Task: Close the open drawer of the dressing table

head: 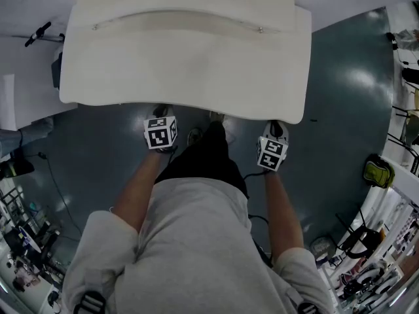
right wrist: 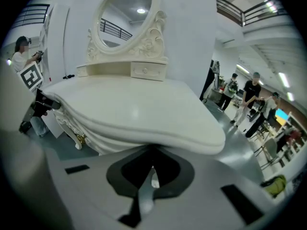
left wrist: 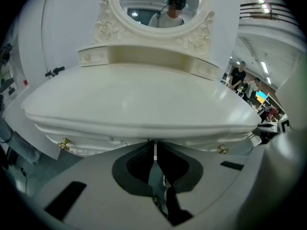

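The white dressing table (head: 183, 57) fills the top of the head view. Its front edge lies just beyond both grippers. In the left gripper view the carved drawer front (left wrist: 110, 140) sits tucked under the tabletop overhang, with a gold knob (left wrist: 64, 144) at the left and another (left wrist: 222, 149) at the right. My left gripper (left wrist: 154, 143) has its jaws together with nothing between them. Its tips are close up to the middle of the drawer front, but contact is hidden. My right gripper (right wrist: 152, 150) is shut and empty, under the table's right front edge (right wrist: 192, 143).
An oval mirror (left wrist: 158, 4) and small upper drawers (right wrist: 146, 71) stand at the back of the table. Dark glossy floor (head: 353, 110) lies to the right, with a yellow-green bag (head: 378, 172) and chairs beyond. Several people (right wrist: 249, 99) stand far off at the right.
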Available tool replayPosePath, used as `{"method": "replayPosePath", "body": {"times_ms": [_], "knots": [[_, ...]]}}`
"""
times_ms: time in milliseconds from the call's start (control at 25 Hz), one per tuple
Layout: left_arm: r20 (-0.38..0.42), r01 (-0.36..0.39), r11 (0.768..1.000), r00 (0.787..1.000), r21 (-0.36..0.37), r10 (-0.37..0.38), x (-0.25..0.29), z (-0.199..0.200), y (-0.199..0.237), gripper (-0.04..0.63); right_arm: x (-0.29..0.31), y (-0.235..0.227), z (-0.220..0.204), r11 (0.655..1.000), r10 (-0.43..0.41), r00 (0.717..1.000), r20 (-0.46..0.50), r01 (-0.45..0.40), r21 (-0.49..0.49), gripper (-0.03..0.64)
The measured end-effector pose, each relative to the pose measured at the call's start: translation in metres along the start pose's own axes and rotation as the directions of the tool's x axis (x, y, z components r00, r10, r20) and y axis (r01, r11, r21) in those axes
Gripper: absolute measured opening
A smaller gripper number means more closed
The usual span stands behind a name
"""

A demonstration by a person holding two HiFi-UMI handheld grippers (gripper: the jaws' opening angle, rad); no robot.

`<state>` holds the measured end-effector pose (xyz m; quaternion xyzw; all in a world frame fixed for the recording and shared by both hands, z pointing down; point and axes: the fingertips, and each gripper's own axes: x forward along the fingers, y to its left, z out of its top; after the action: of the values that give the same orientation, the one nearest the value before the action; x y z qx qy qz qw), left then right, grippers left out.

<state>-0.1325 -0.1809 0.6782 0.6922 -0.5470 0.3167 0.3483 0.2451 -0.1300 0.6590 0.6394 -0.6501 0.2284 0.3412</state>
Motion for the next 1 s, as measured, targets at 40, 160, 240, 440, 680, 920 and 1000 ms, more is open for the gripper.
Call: {"method": "replayPosePath", "body": {"times_ms": [40, 160, 240, 440, 680, 920, 1000], "knots": [[0.005, 0.004, 1.0, 1.0, -0.009, -0.004, 0.001, 0.0, 0.0, 0.025, 0.001, -0.001, -0.002, 1.0, 0.004, 1.0, -0.005, -0.004, 0.019, 0.014], [0.03, 0.025, 0.998, 0.999, -0.052, -0.023, 0.002, -0.001, 0.003, 0.013, 0.005, -0.005, -0.006, 0.996, 0.004, 1.0, -0.018, -0.002, 0.091, 0.014], [0.026, 0.031, 0.998, 0.999, -0.061, -0.03, 0.003, -0.004, 0.004, 0.006, 0.006, -0.005, -0.005, 0.995, 0.003, 1.0, -0.014, -0.001, 0.098, 0.014], [0.006, 0.032, 0.999, 0.999, -0.033, -0.032, -0.004, -0.017, 0.0, 0.006, -0.003, 0.024, -0.012, 0.997, 0.073, 0.997, -0.033, -0.072, 0.015, 0.014], [0.101, 0.049, 0.999, 0.994, -0.002, -0.049, -0.048, -0.01, -0.003, 0.006, -0.038, 0.088, -0.006, 0.982, 0.185, 0.983, 0.002, -0.185, -0.036, 0.014], [0.299, 0.09, 0.996, 0.95, 0.023, -0.093, -0.102, 0.04, -0.007, 0.006, -0.08, 0.124, 0.079, 0.977, 0.214, 0.948, 0.235, -0.207, -0.053, 0.014], [0.353, 0.102, 0.993, 0.929, 0.054, -0.114, -0.126, 0.054, -0.015, 0.006, -0.102, 0.132, 0.109, 0.978, 0.208, 0.926, 0.314, -0.194, -0.074, 0.014]]}}
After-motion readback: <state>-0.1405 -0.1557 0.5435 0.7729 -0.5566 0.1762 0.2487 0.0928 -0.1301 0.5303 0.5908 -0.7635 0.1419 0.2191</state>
